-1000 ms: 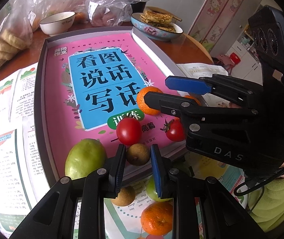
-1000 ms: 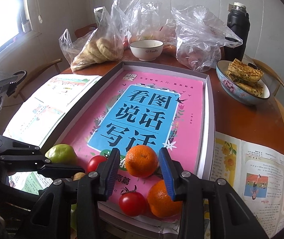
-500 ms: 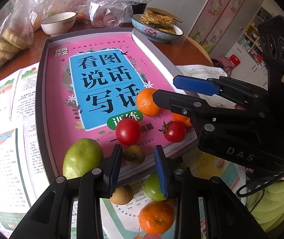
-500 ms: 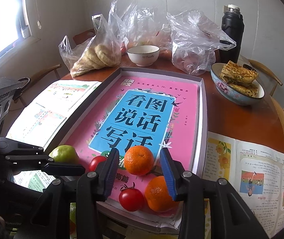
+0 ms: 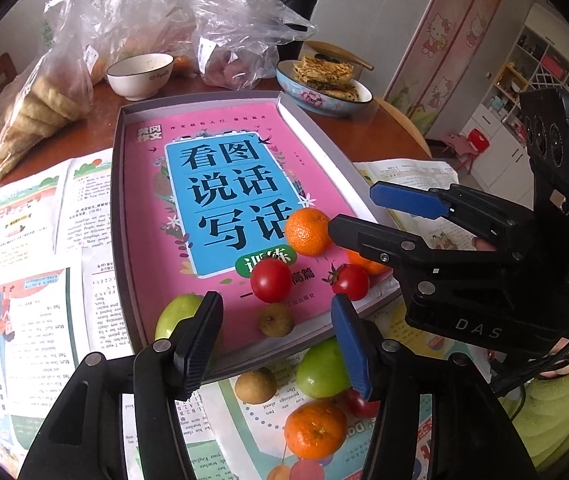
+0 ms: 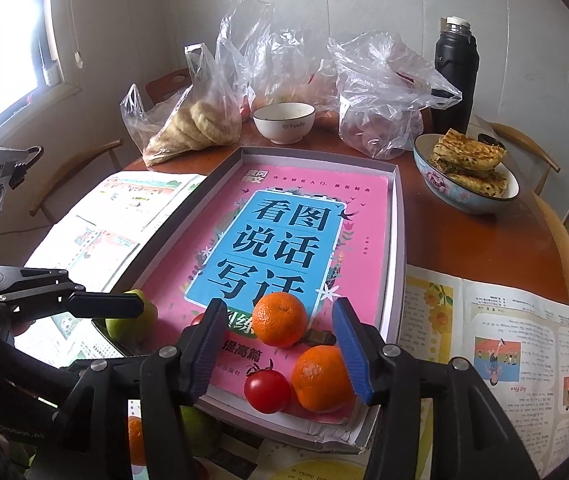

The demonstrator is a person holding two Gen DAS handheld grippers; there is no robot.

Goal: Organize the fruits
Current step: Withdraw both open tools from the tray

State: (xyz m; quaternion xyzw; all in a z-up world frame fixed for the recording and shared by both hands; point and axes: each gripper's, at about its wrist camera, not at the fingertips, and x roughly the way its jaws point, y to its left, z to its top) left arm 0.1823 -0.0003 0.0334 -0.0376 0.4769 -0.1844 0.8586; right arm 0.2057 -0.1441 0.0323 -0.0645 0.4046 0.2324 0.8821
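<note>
A grey box tray [image 5: 118,216] holds a pink book. On the book lie an orange [image 5: 307,231], two tomatoes [image 5: 271,280], a small brown fruit [image 5: 276,321] and a green fruit [image 5: 178,314]. My left gripper [image 5: 276,340] is open and empty just behind the brown fruit. My right gripper [image 6: 276,346] is open around the orange [image 6: 280,319] without touching it; a second orange [image 6: 320,378] and a tomato [image 6: 267,390] lie in front of it. On the paper below the tray lie a green fruit [image 5: 320,368], a brown fruit [image 5: 255,385] and an orange [image 5: 314,428].
At the back stand a white bowl [image 6: 284,122], plastic bags with bread [image 6: 196,128], a black flask [image 6: 455,72] and a bowl of pancakes [image 6: 468,180]. Open booklets [image 6: 496,340] lie on both sides of the tray. The round table's edge [image 6: 556,248] is at right.
My left gripper has let go of the small brown fruit on the book, opened wide and drawn back. My right gripper has also opened wider and drawn back from the orange.
</note>
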